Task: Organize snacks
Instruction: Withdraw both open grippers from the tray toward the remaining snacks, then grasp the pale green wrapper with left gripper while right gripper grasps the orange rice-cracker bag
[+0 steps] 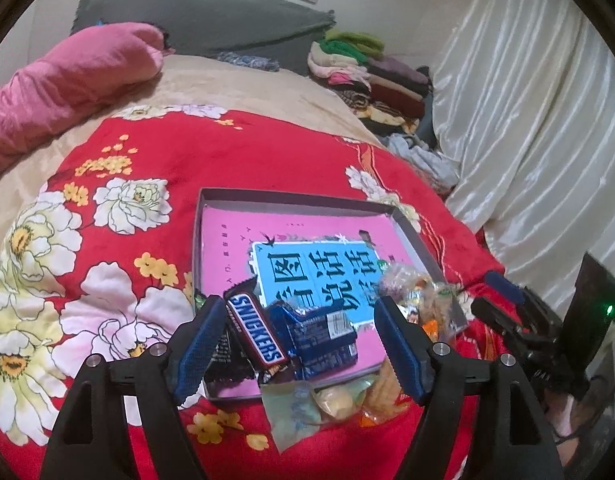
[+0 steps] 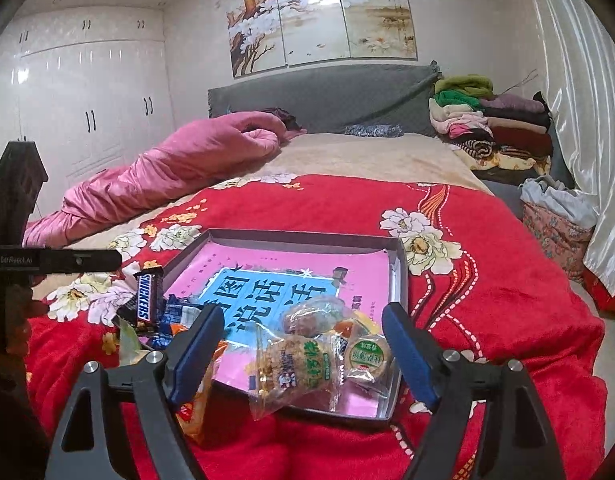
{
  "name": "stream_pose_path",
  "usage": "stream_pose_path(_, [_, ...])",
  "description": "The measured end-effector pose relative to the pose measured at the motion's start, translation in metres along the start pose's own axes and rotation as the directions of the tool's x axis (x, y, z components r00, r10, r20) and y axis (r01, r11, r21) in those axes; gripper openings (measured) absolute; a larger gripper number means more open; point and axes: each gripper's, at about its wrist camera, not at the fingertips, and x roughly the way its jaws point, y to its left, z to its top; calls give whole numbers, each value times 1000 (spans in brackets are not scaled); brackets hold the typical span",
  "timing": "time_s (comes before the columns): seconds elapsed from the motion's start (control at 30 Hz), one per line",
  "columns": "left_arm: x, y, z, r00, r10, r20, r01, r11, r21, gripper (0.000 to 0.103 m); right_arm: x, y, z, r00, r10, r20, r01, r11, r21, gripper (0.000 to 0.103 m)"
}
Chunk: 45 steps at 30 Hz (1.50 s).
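Red blanket (image 2: 347,208): plush, printed with white and yellow flowers, spread over the near part of the bed; carries the tray and snacks.
Beige sheet (image 2: 367,152): covers the bed beyond the blanket, up to the grey headboard (image 2: 319,96).
Pink quilt (image 2: 167,172): bunched along the bed's left side.
Clothes (image 2: 495,124): folded pile at the bed's far right corner, against the headboard.
Walls: three-panel flower painting (image 2: 323,24) above the headboard; white wardrobe (image 2: 87,100) on the left; white satin curtain (image 2: 579,100) on the right.
Tray (image 2: 399,276): shallow grey box on the blanket, lined with a pink and blue sheet bearing large Chinese characters.
Snickers (image 1: 257,334): leaning over the tray's near left corner, on a dark wrapper.
Blue packet (image 1: 321,338): just beside the Snickers, inside the tray's near edge.
Clear-wrapped snacks (image 2: 303,360): heaped at the tray's near right corner; one bag overhangs the near edge.
Loose snacks (image 1: 335,400): pale and orange wrappers on the blanket, touching the tray's near edge.
Left gripper (image 1: 303,344): fingers spread wide, holding nothing, above the Snickers and blue packet.
Right gripper (image 2: 303,348): fingers spread wide, empty, above the clear-wrapped snacks.
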Motion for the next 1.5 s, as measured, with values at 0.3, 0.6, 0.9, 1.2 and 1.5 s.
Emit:
stream_pose_path(0.3, [1,-13,-11,999,4,-36,-2,998,57,78,-6,11,-4,999,28,-19,-28,1000,1,81])
stream_pose_path(0.6, [2,-15,-25,996,6,-87,0,998,61,78,-8,28,-12,996,65,-58,-65,998,-1,82])
stream_pose_path(0.9, [3,-15,-35,992,13,-127,-6,998,55,78,-4,43,-24,986,105,-127,-103,994,23,82])
stream_pose_path(1.2, [3,-16,-42,987,26,-160,-18,998,52,78,0,43,-34,974,134,-181,-121,989,85,82])
stream_pose_path(1.5, [5,-10,-51,979,32,-201,-30,999,12,78,8,48,-44,958,174,-230,-148,981,124,82])
